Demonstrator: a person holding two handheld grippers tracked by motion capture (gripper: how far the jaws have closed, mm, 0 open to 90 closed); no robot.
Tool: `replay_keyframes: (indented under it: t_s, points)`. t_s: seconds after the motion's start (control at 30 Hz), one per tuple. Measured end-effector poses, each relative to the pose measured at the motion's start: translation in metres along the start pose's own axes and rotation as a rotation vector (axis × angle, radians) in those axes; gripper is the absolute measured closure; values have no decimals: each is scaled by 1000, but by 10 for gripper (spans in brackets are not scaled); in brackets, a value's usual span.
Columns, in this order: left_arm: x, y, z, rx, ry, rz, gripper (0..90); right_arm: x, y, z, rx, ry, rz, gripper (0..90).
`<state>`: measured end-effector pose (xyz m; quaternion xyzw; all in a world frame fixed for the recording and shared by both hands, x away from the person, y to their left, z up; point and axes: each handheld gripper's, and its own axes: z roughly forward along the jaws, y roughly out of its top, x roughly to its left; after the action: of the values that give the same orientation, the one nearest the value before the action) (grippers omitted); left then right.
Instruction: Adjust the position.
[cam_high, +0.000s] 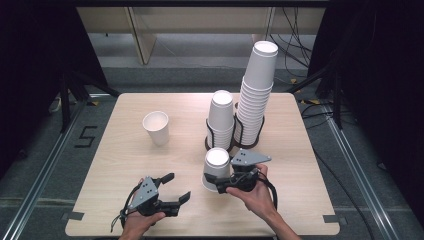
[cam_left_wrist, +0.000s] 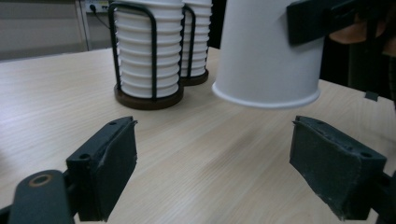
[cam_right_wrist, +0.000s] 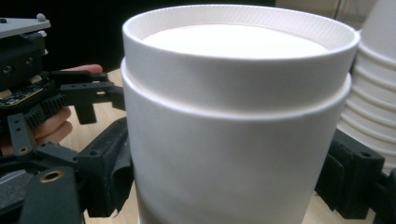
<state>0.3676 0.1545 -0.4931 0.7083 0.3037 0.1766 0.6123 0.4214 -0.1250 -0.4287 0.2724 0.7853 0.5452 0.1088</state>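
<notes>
An upside-down white paper cup (cam_high: 217, 169) hangs just above the table, near its front middle. My right gripper (cam_high: 221, 183) is shut on its side wall. In the right gripper view the cup (cam_right_wrist: 233, 116) sits between both pads, and a step near its top looks like a second cup nested inside. My left gripper (cam_high: 179, 186) rests low at the front left, open with nothing between its fingers. In the left gripper view (cam_left_wrist: 215, 158) the cup (cam_left_wrist: 266, 51) hovers beyond the jaws, its rim off the wood.
Two black wire holders (cam_high: 220, 142) behind the held cup carry stacks of upside-down cups: a short stack (cam_high: 221, 117) and a tall leaning one (cam_high: 257, 90). A single upright cup (cam_high: 156, 127) stands at mid left. The wooden table (cam_high: 125, 160) drops off at its front edge.
</notes>
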Motion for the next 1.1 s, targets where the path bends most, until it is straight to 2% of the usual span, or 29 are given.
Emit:
replay_keyframes:
  t_s: [0.03, 0.07, 0.13, 0.2, 0.23, 0.27, 0.3, 0.33, 0.37, 0.4, 0.43, 0.47, 0.5, 0.53, 0.57, 0.6, 0.63, 0.67, 0.7, 0.73, 0.77, 0.8, 0.83, 0.87, 0.9, 0.97, 1.0, 1.03, 1.1]
  points:
    - [-2, 0, 3, -5, -12, -7, 143, 1, 0, 1, 5, -6, -20, 183]
    - [-4, 0, 6, -16, -32, -8, 143, 3, 0, 3, 8, 16, 1, 183]
    - [-9, 0, 10, -3, -39, 1, 143, 6, 0, 5, 13, 26, -3, 183]
    - [-13, -2, 15, -18, -59, 2, 143, 9, -1, 7, 15, 36, -12, 183]
    - [-14, -2, 16, -1, -53, 14, 143, 9, 0, 6, 22, 25, -33, 183]
    - [-15, -2, 18, -12, -59, 11, 143, 11, -1, 8, 10, 41, -30, 184]
    - [-16, -2, 18, -1, -55, 12, 143, 11, -1, 7, 22, 27, -40, 184]
    - [-16, -2, 20, 1, -59, 10, 143, 13, -1, 9, 12, 50, -20, 185]
    - [-17, -3, 21, 6, -58, 10, 143, 13, -1, 9, 7, 42, -49, 185]
    - [-17, -4, 22, 2, -61, 8, 143, 15, -2, 11, -5, 52, -48, 185]
    - [-17, -4, 22, 12, -59, 8, 143, 18, -2, 9, 15, 46, -24, 185]
    - [-17, -5, 24, 1, -70, 3, 143, 18, -2, 11, 6, 50, -41, 186]
    - [-18, -4, 24, 16, -64, 9, 137, 19, -2, 12, 13, 53, -53, 186]
    - [-18, -4, 24, 10, -70, 6, 132, 20, -2, 12, 12, 50, -67, 186]
    - [-18, -4, 25, 7, -73, 5, 127, 22, -3, 14, 5, 51, -62, 187]
    - [-19, -4, 25, 13, -73, 9, 124, 23, -3, 14, 20, 57, -63, 187]
    - [-19, -5, 27, -4, -83, 3, 125, 23, -3, 16, 11, 63, -64, 187]
    - [-20, -5, 27, 23, -77, 6, 125, 25, -3, 16, 19, 71, -51, 188]
    - [-21, -6, 30, 13, -83, 3, 125, 25, -4, 17, 18, 65, -59, 188]
    - [-21, -6, 29, 32, -75, 11, 109, 27, -4, 19, 13, 64, -54, 188]
    - [-22, -7, 32, 17, -81, 4, 94, 27, -4, 19, 12, 68, -70, 188]
    - [-23, -7, 33, 18, -78, 1, 75, 29, -4, 20, 3, 82, -63, 188]
    - [-23, -6, 32, 32, -72, 2, 59, 29, -3, 20, 3, 71, -85, 188]
    - [-23, -7, 35, 14, -83, -3, 49, 31, -3, 20, 12, 83, -70, 188]
    - [-23, -7, 34, 35, -71, 4, 39, 32, -3, 21, 0, 72, -89, 188]
    - [-24, -8, 38, 19, -82, -1, 18, 34, -3, 21, 8, 92, -70, 189]
    - [-25, -8, 37, 34, -69, 5, 14, 35, -3, 23, -11, 105, -72, 189]
    - [-25, -9, 39, 24, -75, 3, 10, 37, -3, 22, 12, 97, -63, 189]
    - [-26, -9, 39, 36, -68, 8, 5, 38, -3, 24, -4, 121, -64, 189]
